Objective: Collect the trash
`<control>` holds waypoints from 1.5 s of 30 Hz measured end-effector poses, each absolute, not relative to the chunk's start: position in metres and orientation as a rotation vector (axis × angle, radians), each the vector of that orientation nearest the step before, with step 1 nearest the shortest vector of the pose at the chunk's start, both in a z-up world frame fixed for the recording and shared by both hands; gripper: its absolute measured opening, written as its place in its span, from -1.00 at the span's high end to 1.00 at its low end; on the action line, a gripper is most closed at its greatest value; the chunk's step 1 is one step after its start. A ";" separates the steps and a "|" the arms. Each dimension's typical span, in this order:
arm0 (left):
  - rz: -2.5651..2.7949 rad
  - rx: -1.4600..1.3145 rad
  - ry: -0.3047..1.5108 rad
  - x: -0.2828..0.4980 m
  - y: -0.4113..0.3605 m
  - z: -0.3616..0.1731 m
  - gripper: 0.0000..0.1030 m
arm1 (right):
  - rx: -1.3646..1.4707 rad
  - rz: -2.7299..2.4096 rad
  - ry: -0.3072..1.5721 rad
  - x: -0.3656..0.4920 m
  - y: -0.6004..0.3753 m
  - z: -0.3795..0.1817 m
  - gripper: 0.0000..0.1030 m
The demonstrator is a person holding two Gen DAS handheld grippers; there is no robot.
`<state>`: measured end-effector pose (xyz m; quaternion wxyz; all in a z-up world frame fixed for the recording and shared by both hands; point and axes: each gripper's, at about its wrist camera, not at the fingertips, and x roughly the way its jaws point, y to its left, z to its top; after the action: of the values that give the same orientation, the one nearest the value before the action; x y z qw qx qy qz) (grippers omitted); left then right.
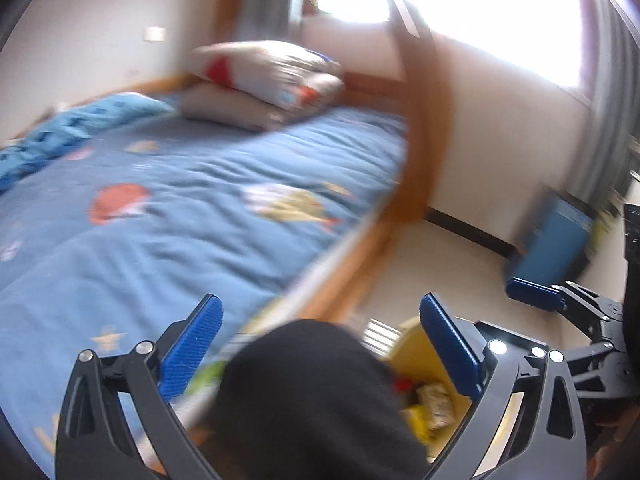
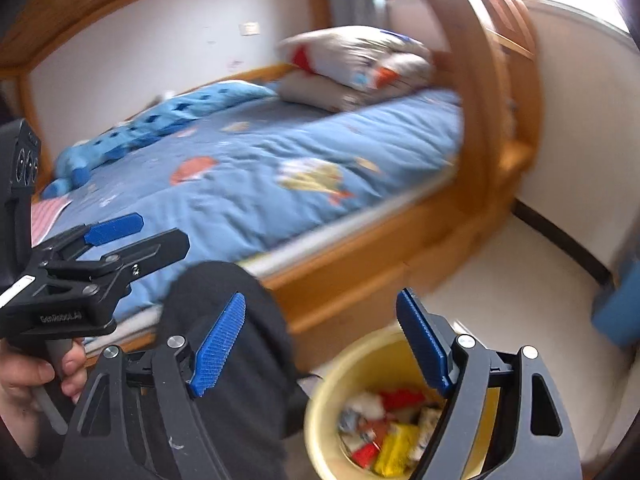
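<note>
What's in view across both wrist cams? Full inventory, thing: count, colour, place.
bin: 1, yellow, on floor beside bed
wrappers: several, red, yellow, white, inside bin
bed frame: 1, orange wood
quilt: 1, blue, printed, covering bed
pillows: 2, beige patterned, stacked at head
box: 1, blue, blurred, on floor by wall
black-clad limb: 1, probably the person's leg, left of bin
left gripper: open, empty
right gripper: open, empty, above bin
</note>
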<state>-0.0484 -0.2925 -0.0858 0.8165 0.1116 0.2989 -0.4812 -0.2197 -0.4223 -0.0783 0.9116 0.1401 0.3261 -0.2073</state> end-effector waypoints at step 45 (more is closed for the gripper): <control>-0.183 0.000 0.396 0.041 -0.006 0.011 -0.92 | 0.053 0.208 0.369 -0.016 -0.201 0.015 -0.70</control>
<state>0.0410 -0.0059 0.0113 0.9763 0.0000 0.1963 -0.0909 -0.0158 -0.2014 0.0152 0.9773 0.0261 0.1831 0.1034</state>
